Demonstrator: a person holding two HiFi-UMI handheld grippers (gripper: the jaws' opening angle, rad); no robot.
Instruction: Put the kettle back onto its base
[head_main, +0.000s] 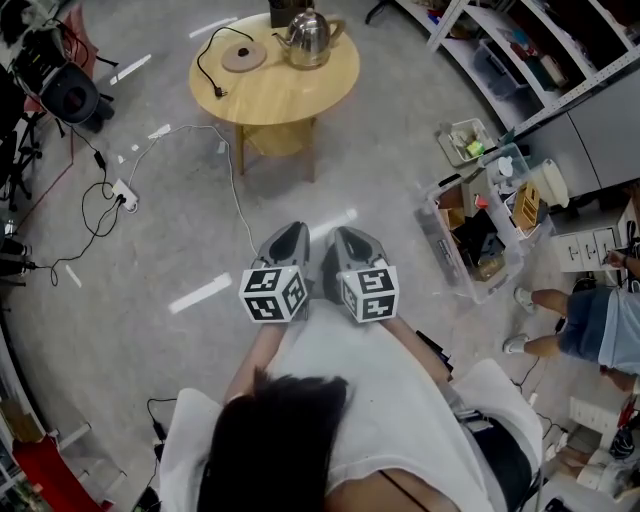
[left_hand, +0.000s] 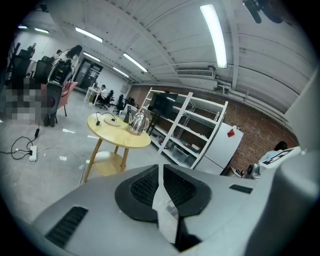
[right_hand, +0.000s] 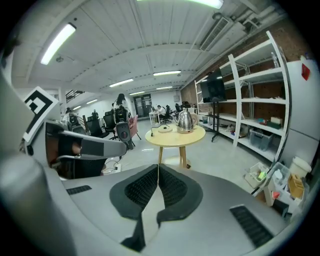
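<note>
Head view: the kettle (head_main: 310, 38) stands upright near the far edge of the round tabletop (head_main: 290, 95). The base (head_main: 244, 56) lies beside it toward the left edge, not touching it and with nothing on it. A cord (head_main: 205, 62) runs from the base across the tabletop. The left hand-held gripper (head_main: 293, 230) and the right hand-held gripper (head_main: 345, 233) are side by side over the floor, well short of the tabletop's near edge and pointing toward it. Left gripper view: the left hand-held gripper (left_hand: 160, 169) has its pads together at the tips with nothing between them. The kettle (left_hand: 138, 122) and the base (left_hand: 113, 123) appear small and distant on the tabletop (left_hand: 120, 136). Right gripper view: the right hand-held gripper (right_hand: 158, 169) is fully closed and empty. The kettle (right_hand: 185, 121) stands to the right of the base (right_hand: 163, 129) on the tabletop (right_hand: 175, 138). Status: no part of the task is complete. The kettle is off its base and neither tool is within reach of it. Remaining steps, as judged: approach the tabletop, open a hand-held gripper, grasp the kettle (probably by its handle), lift it, move it over the base, set it down centred, release.
</note>
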